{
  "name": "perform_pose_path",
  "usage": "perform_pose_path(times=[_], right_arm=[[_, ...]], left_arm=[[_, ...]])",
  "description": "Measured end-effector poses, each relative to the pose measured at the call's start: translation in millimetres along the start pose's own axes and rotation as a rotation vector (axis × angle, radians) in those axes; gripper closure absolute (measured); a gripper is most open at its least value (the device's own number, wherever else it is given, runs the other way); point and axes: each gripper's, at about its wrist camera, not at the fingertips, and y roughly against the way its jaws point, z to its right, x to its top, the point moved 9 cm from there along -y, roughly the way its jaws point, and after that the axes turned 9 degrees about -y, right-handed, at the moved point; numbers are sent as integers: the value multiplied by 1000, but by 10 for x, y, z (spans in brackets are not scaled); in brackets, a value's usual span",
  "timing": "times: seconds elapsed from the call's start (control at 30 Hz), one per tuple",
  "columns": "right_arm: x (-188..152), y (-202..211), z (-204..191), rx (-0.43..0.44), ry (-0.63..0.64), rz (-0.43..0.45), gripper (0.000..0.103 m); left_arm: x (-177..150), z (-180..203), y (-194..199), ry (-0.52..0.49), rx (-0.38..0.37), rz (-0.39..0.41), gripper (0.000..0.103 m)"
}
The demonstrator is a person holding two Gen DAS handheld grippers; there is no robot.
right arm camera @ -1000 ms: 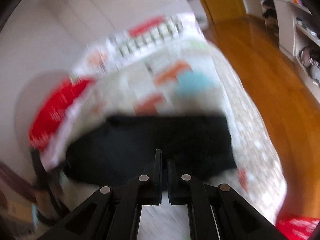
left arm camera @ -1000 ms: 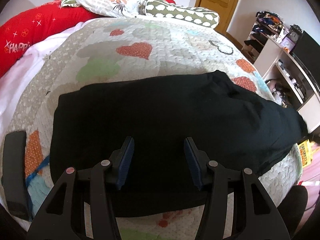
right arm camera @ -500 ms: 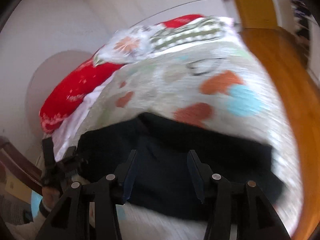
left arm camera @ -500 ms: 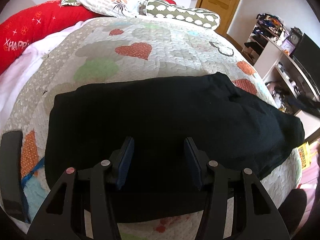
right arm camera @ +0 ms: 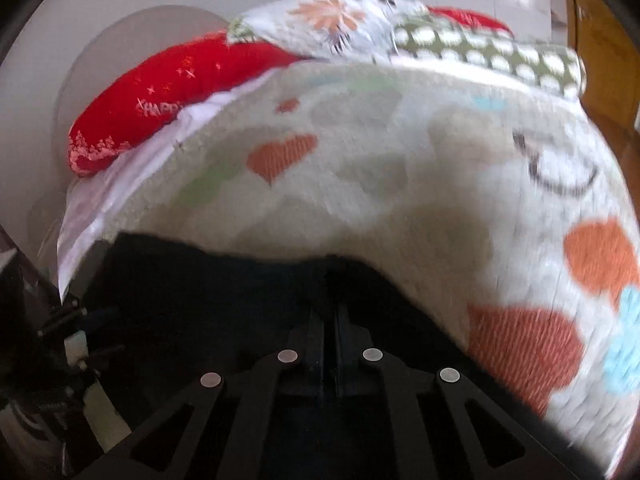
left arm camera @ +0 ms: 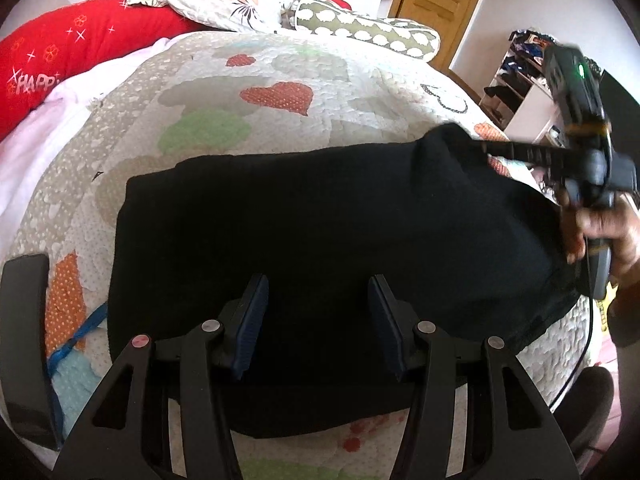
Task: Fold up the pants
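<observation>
Bedroom w/ a heart-print quilt on the bed; black pants lie flat across its near edge, far right corner bunched up. Left hand-held gripper hovers over them, fingers spread, same as 0.5 s ago. Right hand-held gripper, spread 0.5 s ago, is now pinching the pants' far edge.

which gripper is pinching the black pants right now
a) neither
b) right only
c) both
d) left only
b: the right gripper has its fingers closed together on the far edge of the black pants, lifting a small peak of cloth there, while the left gripper is wide open above the pants with nothing between its blue pads.
</observation>
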Motion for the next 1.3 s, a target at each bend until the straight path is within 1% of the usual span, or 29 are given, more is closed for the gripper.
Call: perform_pose_path(times=[0.1, 0.17, 0.27, 0.3, 0.37, 0.4, 0.47, 0.53, 0.57, 0.6, 0.63, 0.7, 0.73, 0.8, 0.83, 0.87, 0.9, 0.93, 0.97, 1.0, 1.03, 1.07, 1.1, 1.17, 1.2, 1.23, 1.27, 1.3], right_arm=[[301, 26, 3, -33, -13, 65, 100], [406, -57, 14, -51, -26, 84, 100], [379, -277, 54, -18, -110, 66, 100], [335, -302, 97, -20, -154, 59, 100], [270, -178, 127, -6, -197, 51, 100], [212, -8, 147, 3, -205, 53, 98], [54, 392, 221, -20, -199, 78, 95], [-200, 932, 400, -84, -190, 126, 83], [-310, 1139, 499, -107, -198, 145, 65], [-435, 1351, 618, -133, -214, 161, 49], [-612, 1647, 833, -178, -254, 191, 44], [-875, 1989, 1211, -248, -339, 215, 44], [-999, 2095, 1404, -270, -392, 212, 44], [-1234, 2149, 1759, -275, -521, 181, 43], [-1354, 2103, 1883, -257, -588, 151, 43], [-1435, 2048, 1942, -217, -635, 126, 43], [-1520, 1932, 1964, -130, -693, 99, 43], [-1554, 1859, 1947, -71, -723, 90, 44], [-1588, 1745, 1912, 12, -755, 76, 45], [-1599, 1670, 1888, 42, -759, 68, 58], [-1568, 1629, 1851, 20, -725, 78, 70], [-1510, 1652, 1812, -10, -679, 100, 73], [-1392, 1760, 1724, -25, -618, 159, 77], [-1179, 2046, 1532, -20, -523, 295, 77], [-1076, 2248, 1394, -20, -446, 376, 77], [-1050, 2349, 1300, -30, -384, 409, 77], [-1073, 2355, 1264, -49, -344, 398, 77], [-1175, 2238, 1302, -80, -329, 327, 77]], left_arm=[[1, -35, 15, 15, 8, -1, 51], [-13, -52, 16, 14, 15, -6, 51], [-13, -70, 27, 15, 22, -11, 51], [-12, -75, 36, 15, 26, -10, 51], [-9, -80, 63, 13, 33, -4, 51], [-9, -82, 75, 13, 36, -1, 51], [-10, -94, 92, 22, 37, 7, 51], [-20, -101, 98, 37, 28, 9, 51], [-26, -101, 96, 45, 23, 8, 51], [-32, -101, 95, 52, 21, 7, 51], [-38, -98, 96, 58, 21, 5, 51], [-35, -77, 103, 64, 28, 3, 51], [-29, -49, 112, 65, 25, 2, 51], [-17, 15, 119, 60, 11, -2, 51], [-13, 75, 136, 46, 8, -2, 51], [-8, 109, 146, 34, 10, -1, 51], [-6, 153, 162, 18, 13, -1, 51], [-3, 195, 178, 1, 15, -3, 51], [-1, 225, 192, -9, 14, -5, 51], [3, 244, 204, -16, 14, -7, 51], [10, 253, 228, -23, 18, -6, 51], [19, 250, 252, -27, 25, -3, 51], [30, 239, 279, -27, 32, 1, 51], [42, 189, 328, -16, 41, 9, 51], [37, 157, 342, -6, 43, 10, 51], [22, 112, 347, 5, 48, 8, 51], [10, 93, 339, 11, 51, 6, 51], [-10, 64, 329, 16, 55, 1, 51]])
